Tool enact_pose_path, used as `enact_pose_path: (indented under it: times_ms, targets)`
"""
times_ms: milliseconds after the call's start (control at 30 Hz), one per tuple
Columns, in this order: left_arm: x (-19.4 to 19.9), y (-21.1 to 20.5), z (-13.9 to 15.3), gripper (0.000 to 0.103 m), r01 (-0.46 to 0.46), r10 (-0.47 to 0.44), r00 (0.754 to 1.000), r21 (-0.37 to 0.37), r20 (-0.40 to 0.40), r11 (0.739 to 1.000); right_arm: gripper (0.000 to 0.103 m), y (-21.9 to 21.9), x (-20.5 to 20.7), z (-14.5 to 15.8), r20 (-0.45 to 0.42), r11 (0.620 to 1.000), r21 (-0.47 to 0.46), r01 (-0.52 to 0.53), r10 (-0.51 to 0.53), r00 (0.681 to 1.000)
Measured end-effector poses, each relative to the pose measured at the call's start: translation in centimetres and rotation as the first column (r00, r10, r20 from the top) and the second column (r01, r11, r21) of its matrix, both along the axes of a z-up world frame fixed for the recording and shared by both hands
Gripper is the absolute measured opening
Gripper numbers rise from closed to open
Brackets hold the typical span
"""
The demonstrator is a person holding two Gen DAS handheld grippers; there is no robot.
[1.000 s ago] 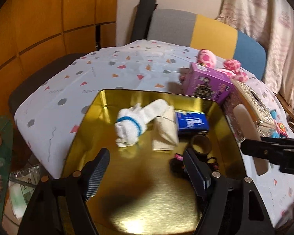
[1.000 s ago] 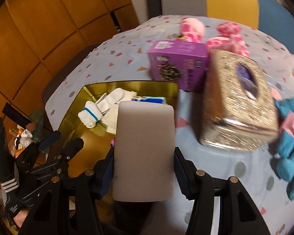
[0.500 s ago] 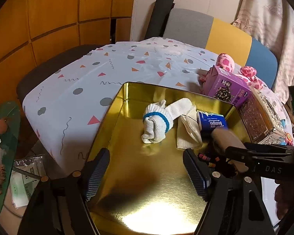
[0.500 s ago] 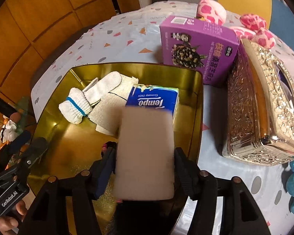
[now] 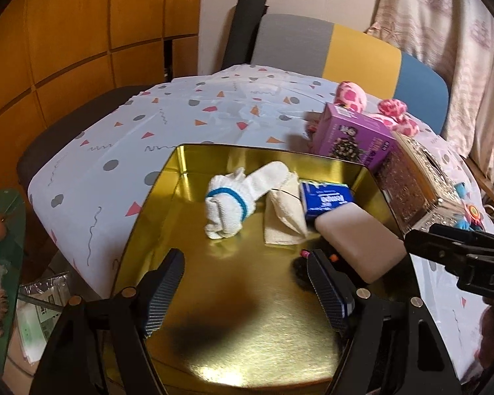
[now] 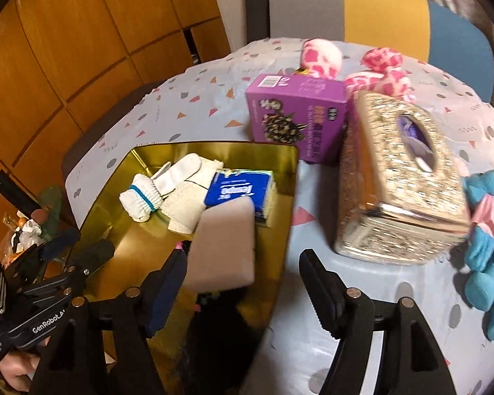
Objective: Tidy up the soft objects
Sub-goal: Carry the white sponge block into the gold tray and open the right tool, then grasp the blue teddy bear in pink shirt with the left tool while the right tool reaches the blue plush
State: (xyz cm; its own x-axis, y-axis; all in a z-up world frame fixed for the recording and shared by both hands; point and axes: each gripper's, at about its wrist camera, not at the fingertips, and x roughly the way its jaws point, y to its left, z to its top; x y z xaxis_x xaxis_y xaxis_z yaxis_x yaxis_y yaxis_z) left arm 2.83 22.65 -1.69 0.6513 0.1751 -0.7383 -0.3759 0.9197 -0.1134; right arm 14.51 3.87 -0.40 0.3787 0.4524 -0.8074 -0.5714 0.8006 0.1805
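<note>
Through the left wrist camera I see my left claw (image 5: 243,283) hanging over the gold tray (image 5: 168,197) with its jaws standing wide and nothing between them. Inside the tray, toward its far side, lie a rolled white sock with a blue band (image 5: 227,202), a folded cream cloth (image 5: 285,219) just beside it, and a blue tissue pack (image 5: 326,199) touching the cloth. A beige sponge (image 5: 359,237) rests tilted in the right part of the tray, its far end against the tissue pack. The dark frame of my right claw (image 5: 457,255) comes in from the right edge; its jaws are not visible here. Beyond the tray, a purple box (image 5: 355,138) stands on the patterned bench (image 5: 181,121), with a pink spotted plush (image 5: 350,93) behind it and a glittery tissue box (image 5: 415,177) to its right.

Through the right wrist camera, my right claw (image 6: 243,279) is opening, its jaws already well apart. The sponge (image 6: 224,243) lies just beside the left finger (image 6: 168,283) and clear of the right one, and I cannot tell whether the left pad touches it. The sponge overlaps the tissue pack (image 6: 235,187), with the sock (image 6: 141,197) and cloth (image 6: 187,204) to the left. The tray's right rim (image 6: 289,197) runs up between my fingers. On the bench (image 6: 313,237) outside sit the glittery box (image 6: 401,177), the purple box (image 6: 296,115) and a blue plush toy (image 6: 487,263) at the right edge. My left claw (image 6: 79,247) shows at lower left.
</note>
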Motion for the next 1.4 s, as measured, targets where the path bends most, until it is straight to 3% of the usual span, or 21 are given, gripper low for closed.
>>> enact_pose_path:
  times_ms: [467, 633, 833, 1000, 1133, 1300, 1400]
  targets:
    - [0.5, -4.6, 1.0, 0.077, 0.130, -0.130, 0.991, 0.056, -0.002, 0.990, 0.072, -7.7, -0.1, 2.3, 0.093, 0.989, 0.030, 0.142, -0.144, 0.985]
    - [0.8, -6.5, 1.6, 0.077, 0.183, -0.184, 0.983, 0.078, 0.002, 0.980, 0.072, -12.3, 1.0, 2.9, 0.115, 0.969, 0.037, 0.246, -0.248, 0.962]
    - [1.5, -9.0, 2.3, 0.077, 0.246, -0.247, 0.969, 0.094, 0.002, 0.965, 0.072, -18.4, 2.7, 3.3, 0.144, 0.921, 0.035, 0.388, -0.389, 0.910]
    - [1.9, -11.2, 2.5, 0.077, 0.309, -0.310, 0.951, 0.091, -0.007, 0.947, 0.072, -24.2, 4.6, 3.1, 0.192, 0.834, 0.040, 0.551, -0.548, 0.814]
    - [2.2, -13.5, 3.0, 0.077, 0.384, -0.386, 0.922, 0.106, -0.002, 0.917, 0.072, -29.3, 5.6, 2.0, 0.197, 0.717, 0.063, 0.694, -0.690, 0.696]
    - [3.0, -16.7, 4.2, 0.077, 0.472, -0.477, 0.878, 0.124, 0.018, 0.873, 0.072, -35.7, 5.4, 0.2, 0.015, 0.523, 0.180, 0.833, -0.849, 0.529]
    - [4.1, -18.8, 4.6, 0.077, 0.512, -0.518, 0.855, 0.120, 0.018, 0.850, 0.072, -37.6, 5.0, -0.4, -0.062, 0.461, 0.214, 0.861, -0.873, 0.483]
